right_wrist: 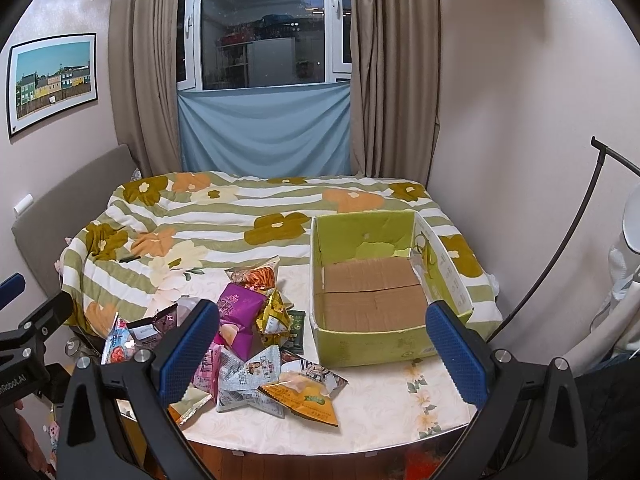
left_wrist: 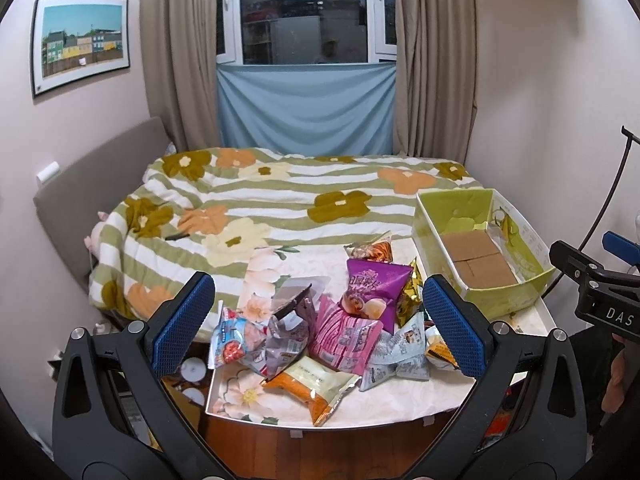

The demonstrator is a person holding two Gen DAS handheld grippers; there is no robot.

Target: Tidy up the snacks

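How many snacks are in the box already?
None yet. The green cardboard box shows only its bare brown bottom. Nothing is in hand: the left gripper and right gripper are both open. The whole pile of snack packets, including the purple bag, waits on the table.

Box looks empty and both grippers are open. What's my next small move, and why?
Probably lower the left gripper onto the purple packet topping the snack pile: it sits exposed, jaws are wide, and the green box beside it holds nothing.
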